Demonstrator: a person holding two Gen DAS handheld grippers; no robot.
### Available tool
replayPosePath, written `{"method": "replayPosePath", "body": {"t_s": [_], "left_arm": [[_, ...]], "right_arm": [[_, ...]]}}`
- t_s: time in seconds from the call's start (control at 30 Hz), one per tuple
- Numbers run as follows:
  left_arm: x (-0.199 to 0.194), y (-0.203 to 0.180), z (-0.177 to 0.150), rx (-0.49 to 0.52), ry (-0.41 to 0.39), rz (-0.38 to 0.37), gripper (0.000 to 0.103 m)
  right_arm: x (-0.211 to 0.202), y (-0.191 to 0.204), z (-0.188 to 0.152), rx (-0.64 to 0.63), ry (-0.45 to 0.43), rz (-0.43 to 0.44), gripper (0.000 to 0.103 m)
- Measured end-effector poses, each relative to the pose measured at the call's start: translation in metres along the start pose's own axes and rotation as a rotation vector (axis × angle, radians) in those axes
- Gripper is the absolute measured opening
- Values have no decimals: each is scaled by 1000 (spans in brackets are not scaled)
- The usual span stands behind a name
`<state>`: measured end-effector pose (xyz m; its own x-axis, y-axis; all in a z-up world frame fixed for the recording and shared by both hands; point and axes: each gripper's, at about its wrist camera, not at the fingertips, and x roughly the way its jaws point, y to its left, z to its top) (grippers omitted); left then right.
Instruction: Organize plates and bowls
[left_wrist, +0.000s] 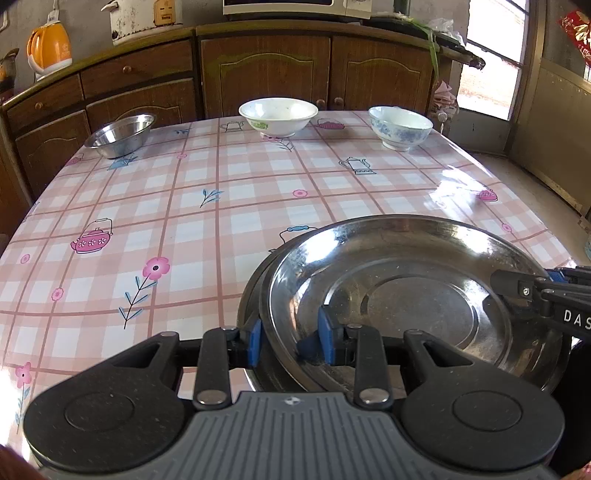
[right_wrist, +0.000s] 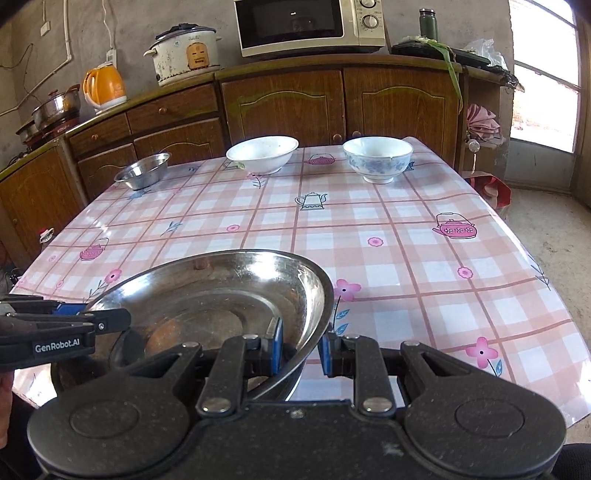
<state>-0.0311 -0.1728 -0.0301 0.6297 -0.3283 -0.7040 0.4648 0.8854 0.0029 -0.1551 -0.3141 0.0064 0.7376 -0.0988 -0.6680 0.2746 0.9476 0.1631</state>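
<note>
Two grippers of mine grip one steel plate (left_wrist: 406, 295) at the near edge of the table (left_wrist: 184, 221). My left gripper (left_wrist: 291, 338) is nearly closed, its blue pads clamped on the plate's left rim, one pad inside the dish and one outside. My right gripper (right_wrist: 301, 349) is likewise almost closed, pinching the opposite rim in the same way. I hold the plate tilted, and just under it lies a second steel plate (left_wrist: 251, 295), whose rim shows at the left side; whether the two touch I cannot tell.

Across the checked tablecloth, along the far edge, stand three bowls well apart from each other: a small steel bowl (left_wrist: 120, 134) on the left, a white bowl (left_wrist: 277, 115) with a green mark in the middle, and a blue-patterned bowl (left_wrist: 400, 126) on the right. Behind them runs a brown wooden cabinet (left_wrist: 266, 70) carrying an orange kettle (right_wrist: 104, 86), a rice cooker (right_wrist: 184, 53) and a microwave (right_wrist: 310, 26).
</note>
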Motion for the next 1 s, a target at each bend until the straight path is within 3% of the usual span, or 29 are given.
{"method": "replayPosePath", "body": {"t_s": [0.23,0.77,0.87,1.0], "left_arm": [[7,9,-3,-16,19,13,31],[9,14,-6,-12,-21,2,31],[10,13,-7,-5,-22,-35,49],[10,10,-8,6,-31,-34,52]], "right_arm": [[15,7,0,-17,25,14,27],[21,10,2,-22,21,19,27],[20,10,3,-24,23,23,27],[20,10,4,-24,24,24,27]]}}
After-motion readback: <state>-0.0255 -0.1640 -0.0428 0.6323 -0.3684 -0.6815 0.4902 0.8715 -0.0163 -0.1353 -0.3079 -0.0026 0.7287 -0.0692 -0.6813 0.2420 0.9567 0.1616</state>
